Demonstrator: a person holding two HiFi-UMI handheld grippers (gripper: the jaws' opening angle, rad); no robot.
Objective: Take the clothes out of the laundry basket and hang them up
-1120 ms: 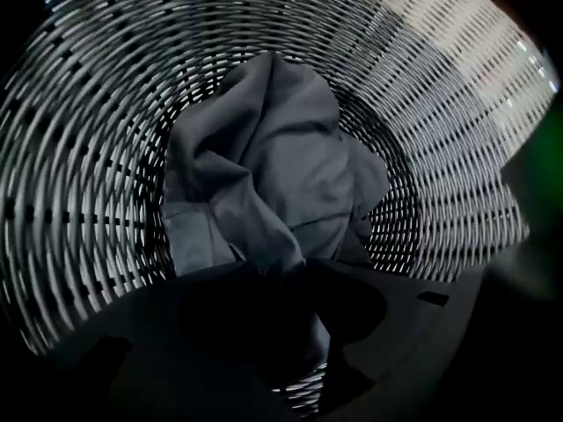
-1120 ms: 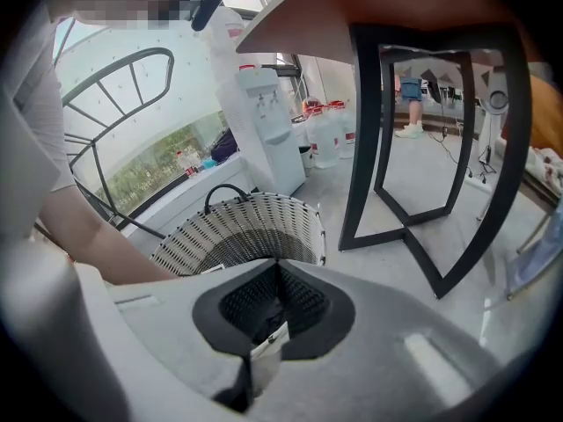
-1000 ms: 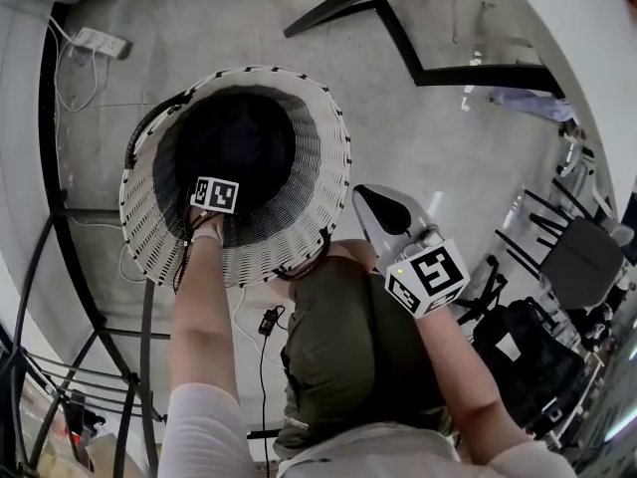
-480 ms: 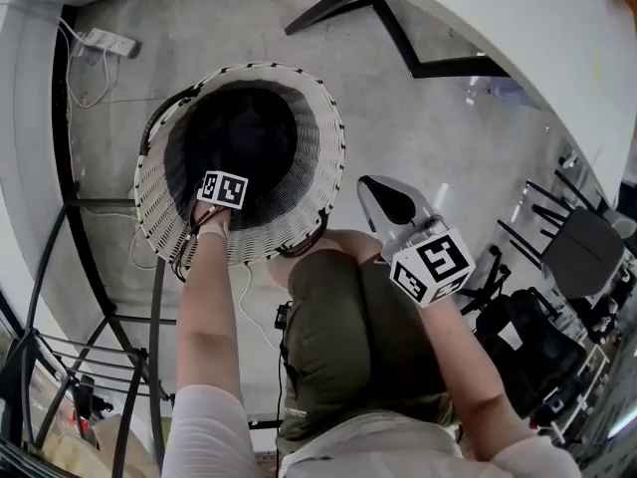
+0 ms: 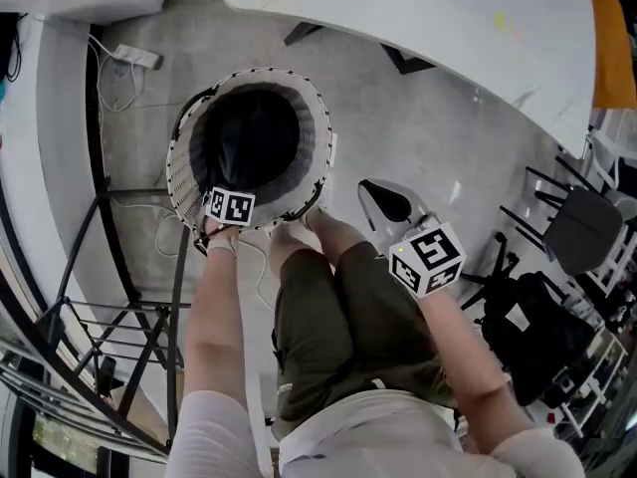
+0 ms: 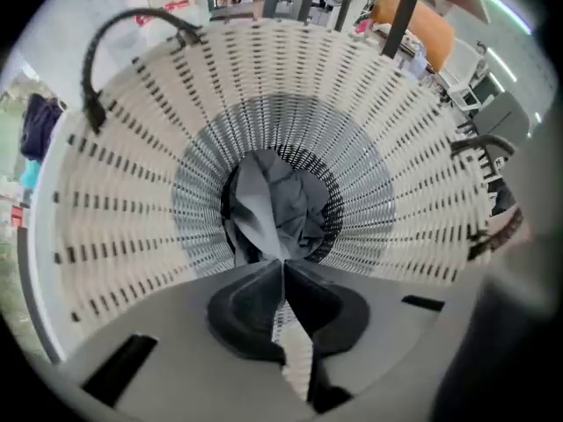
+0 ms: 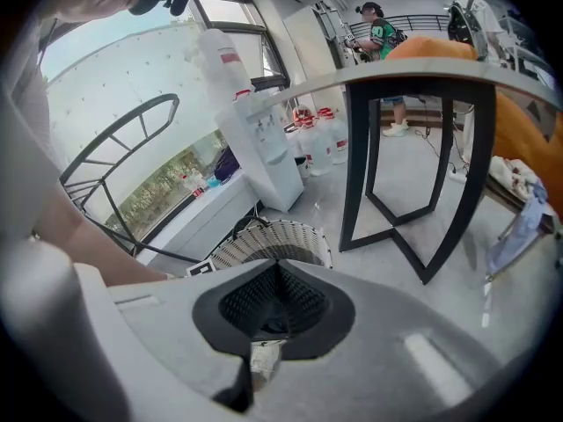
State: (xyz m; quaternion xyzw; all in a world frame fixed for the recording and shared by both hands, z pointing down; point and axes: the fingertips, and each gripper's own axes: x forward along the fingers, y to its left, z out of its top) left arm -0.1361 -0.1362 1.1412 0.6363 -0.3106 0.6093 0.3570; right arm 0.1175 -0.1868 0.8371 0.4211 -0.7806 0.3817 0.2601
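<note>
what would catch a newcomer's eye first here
The big white woven laundry basket on the floor stands out first, with a crumpled dark grey garment in its bottom. The left gripper hangs over it, jaws shut on a fold of that garment. The right gripper is shut and empty, off to the side.

An office-like workroom: water dispenser (image 7: 264, 143), white table (image 5: 418, 28), chair (image 5: 580, 257).

The laundry basket (image 6: 123, 174) is woven white strip flecked with black, ribbed and rough. At centre frame, the garment (image 6: 280, 207) is crumpled dark grey cloth, matt. The left tongs (image 6: 283, 266) and right tongs (image 7: 277, 275) have matt grey plastic shells with black pads. The floor (image 5: 428, 137) is smooth grey concrete. At upper right, the tabletop (image 5: 418, 18) is white and faintly glossy.
</note>
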